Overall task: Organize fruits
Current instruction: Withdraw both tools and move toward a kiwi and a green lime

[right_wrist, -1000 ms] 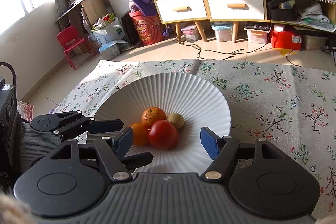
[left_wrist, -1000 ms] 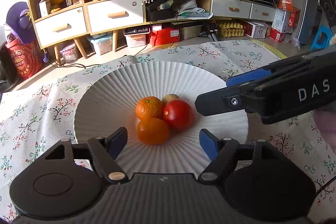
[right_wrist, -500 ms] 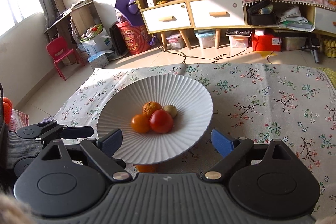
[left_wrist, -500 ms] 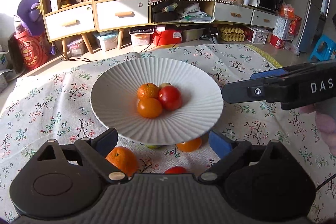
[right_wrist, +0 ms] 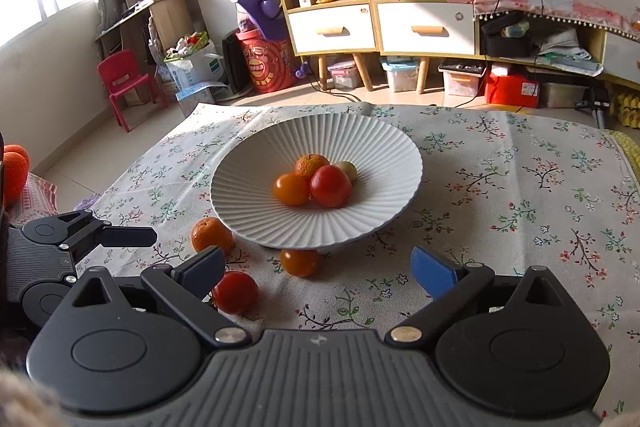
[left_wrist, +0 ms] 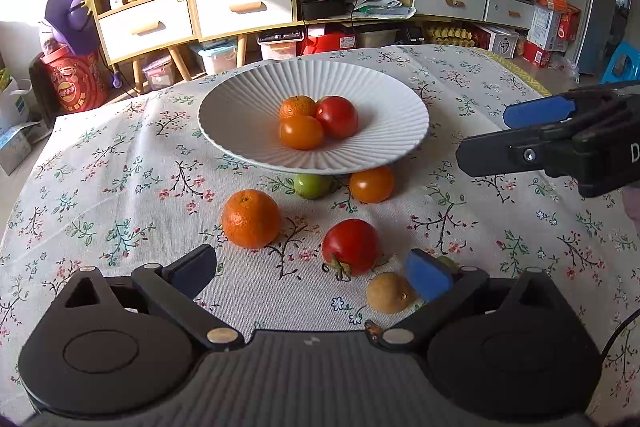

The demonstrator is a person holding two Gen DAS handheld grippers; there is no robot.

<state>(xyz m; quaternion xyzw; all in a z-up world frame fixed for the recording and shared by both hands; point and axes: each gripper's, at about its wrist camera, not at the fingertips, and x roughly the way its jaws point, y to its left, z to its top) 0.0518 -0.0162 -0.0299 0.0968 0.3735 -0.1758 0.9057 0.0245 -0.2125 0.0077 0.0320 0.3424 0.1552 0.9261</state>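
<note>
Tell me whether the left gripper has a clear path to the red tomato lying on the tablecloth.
Probably yes. The left gripper is open, and the red tomato lies on the tablecloth just beyond its fingertips with nothing between; the mandarin sits clear to one side.

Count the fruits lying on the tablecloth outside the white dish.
5: mandarin, red tomato, brown fruit, green fruit, orange tomato. Another may hide behind the left gripper.

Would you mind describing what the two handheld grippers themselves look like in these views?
Both are matte black plastic with a ribbed body, round pivot housings and silver pins at the linkages. The left gripper and right gripper have jaws faced with blue pads. White lettering shows on the right gripper's side in the left wrist view, cut off by the frame.
</note>
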